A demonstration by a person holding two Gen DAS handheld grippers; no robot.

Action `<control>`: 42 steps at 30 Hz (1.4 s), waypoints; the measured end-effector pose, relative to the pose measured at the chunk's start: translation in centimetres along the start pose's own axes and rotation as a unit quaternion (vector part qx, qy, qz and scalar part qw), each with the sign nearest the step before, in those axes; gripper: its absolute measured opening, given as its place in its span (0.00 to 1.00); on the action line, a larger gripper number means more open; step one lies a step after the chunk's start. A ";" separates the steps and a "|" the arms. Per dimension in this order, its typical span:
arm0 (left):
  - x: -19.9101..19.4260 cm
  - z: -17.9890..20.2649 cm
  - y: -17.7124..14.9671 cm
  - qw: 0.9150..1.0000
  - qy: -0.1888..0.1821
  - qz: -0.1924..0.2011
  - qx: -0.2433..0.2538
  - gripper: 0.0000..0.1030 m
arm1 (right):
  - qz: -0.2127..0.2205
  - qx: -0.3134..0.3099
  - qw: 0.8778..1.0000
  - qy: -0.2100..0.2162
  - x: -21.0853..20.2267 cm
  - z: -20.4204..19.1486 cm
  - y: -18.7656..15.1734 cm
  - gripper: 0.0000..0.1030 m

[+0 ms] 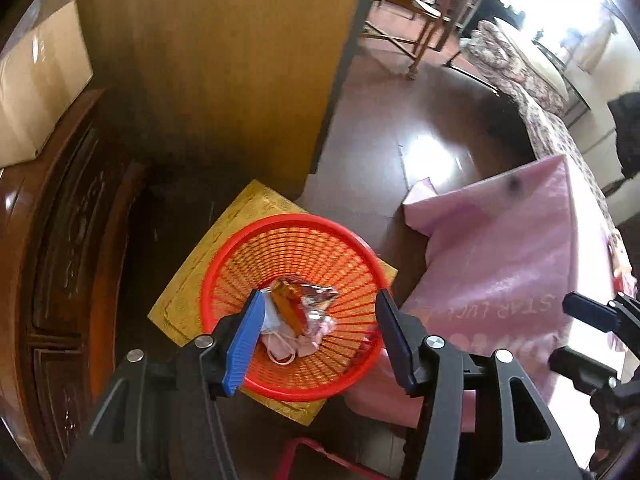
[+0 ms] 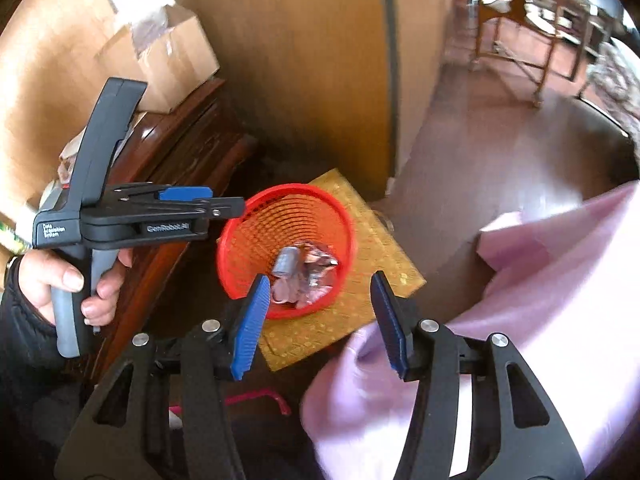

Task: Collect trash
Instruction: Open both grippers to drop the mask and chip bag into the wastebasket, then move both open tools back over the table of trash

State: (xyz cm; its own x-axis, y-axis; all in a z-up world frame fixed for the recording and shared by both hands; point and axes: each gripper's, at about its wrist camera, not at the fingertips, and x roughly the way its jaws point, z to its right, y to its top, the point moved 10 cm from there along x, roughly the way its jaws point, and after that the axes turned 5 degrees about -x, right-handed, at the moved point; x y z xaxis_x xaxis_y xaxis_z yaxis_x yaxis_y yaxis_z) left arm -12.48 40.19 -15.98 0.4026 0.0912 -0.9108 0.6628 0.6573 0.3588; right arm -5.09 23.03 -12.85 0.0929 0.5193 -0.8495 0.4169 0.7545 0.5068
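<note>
Left gripper [image 1: 316,340], fingers spread apart and holding nothing, poised above the red mesh basket [image 1: 352,376]. Right gripper [image 2: 320,324], likewise spread and empty, hangs above and to the near side of the same basket [image 2: 236,276], which stands on a gold patterned board [image 1: 180,300] on the dark floor, beside a carved wooden cabinet [image 1: 72,240].

The trash lies in the basket bottom: a crumpled foil wrapper [image 1: 316,300], an orange packet [image 1: 286,304] and a pale pink face mask [image 1: 288,348] with its ear loop showing. In the right wrist view a grey, roughly cylindrical item [image 2: 286,262] also sits in the pile; motion blur prevents firm identification.

A pink plastic bag [image 1: 500,272] slumps just beside the basket on the right, its fabric close under the right gripper.

Hazards, as judged from this arrangement: the basket looks light and rests loosely on the board, so a finger catching the rim could tip it and spill the contents. The two grippers work near each other and might collide. The slack bag could snag on a finger.
</note>
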 end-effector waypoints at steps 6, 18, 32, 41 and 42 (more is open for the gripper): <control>-1.2 5.2 -0.3 0.999 -0.012 0.012 0.048 0.61 | 0.036 0.053 0.996 -0.067 -5.2 5.2 -4.0 0.61; -4.1 21.0 -2.6 0.980 -0.066 0.041 0.183 0.81 | 0.133 0.163 0.961 -0.180 -17.8 15.8 -12.3 0.76; -3.5 39.1 -9.5 0.942 -0.132 0.027 0.308 0.87 | 0.188 0.320 0.896 -0.242 -24.4 27.2 -23.5 0.83; -2.5 47.9 -14.8 0.891 -0.159 0.040 0.423 0.90 | 0.174 0.378 0.869 -0.269 -25.0 30.9 -28.5 0.84; -2.3 48.4 -15.0 0.889 -0.160 0.040 0.427 0.91 | 0.172 0.381 0.867 -0.269 -25.0 31.0 -28.7 0.84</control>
State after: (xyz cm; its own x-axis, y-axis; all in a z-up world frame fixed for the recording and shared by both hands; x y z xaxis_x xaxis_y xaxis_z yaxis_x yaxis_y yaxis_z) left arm 7.24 -6.12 -9.42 0.5383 -0.1945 -0.8200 0.8067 -0.1628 0.5681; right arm 8.70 -24.05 -10.74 0.6539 0.2436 -0.7163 0.7385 0.0003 0.6742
